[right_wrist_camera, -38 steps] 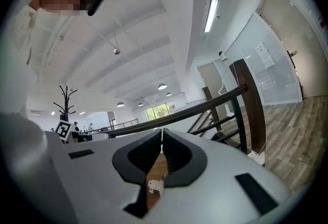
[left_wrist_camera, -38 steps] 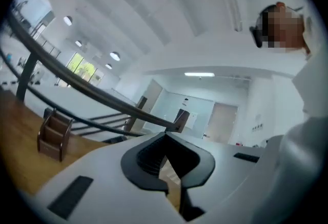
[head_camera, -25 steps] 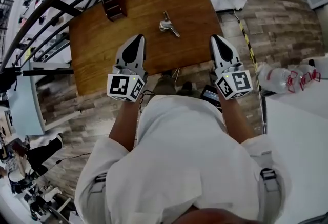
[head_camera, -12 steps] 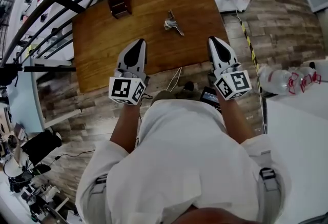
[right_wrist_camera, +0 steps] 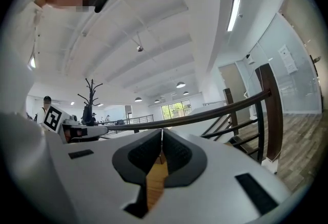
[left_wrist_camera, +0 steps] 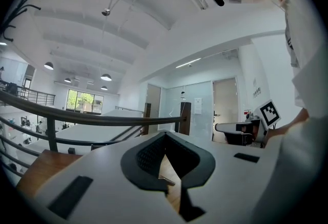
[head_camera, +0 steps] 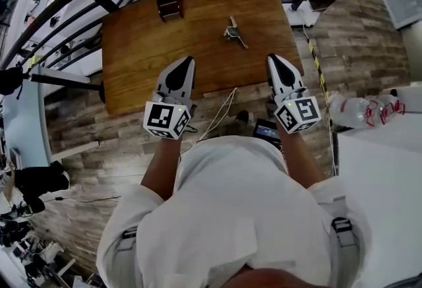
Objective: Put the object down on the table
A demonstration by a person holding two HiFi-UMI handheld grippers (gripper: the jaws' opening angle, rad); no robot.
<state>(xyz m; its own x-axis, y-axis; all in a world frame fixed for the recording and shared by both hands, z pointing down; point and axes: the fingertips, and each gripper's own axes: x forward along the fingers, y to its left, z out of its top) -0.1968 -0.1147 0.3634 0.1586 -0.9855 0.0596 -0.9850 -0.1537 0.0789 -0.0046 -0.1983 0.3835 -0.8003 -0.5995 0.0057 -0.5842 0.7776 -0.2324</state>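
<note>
The left gripper (head_camera: 189,61) is closed, its two jaws pressed tip to tip with nothing between them. The right gripper (head_camera: 271,58) is the same: clenched and empty. A person in a white top (head_camera: 244,214) stands at the near side of a wooden table (head_camera: 135,49), both forearms stretched forward. The grippers are held side by side, well apart, their tips over the table's near edge.

A small metal object (head_camera: 235,32) lies on the table top ahead of them, nearer the right gripper and touched by neither.

The person's hands are hidden behind the marker cubes. The metal object is too small to identify; in the left gripper view only a sliver of it shows through the gap below the jaw tips. A small dark rack (head_camera: 169,2) stands at the table's far edge, its contents unclear.
</note>
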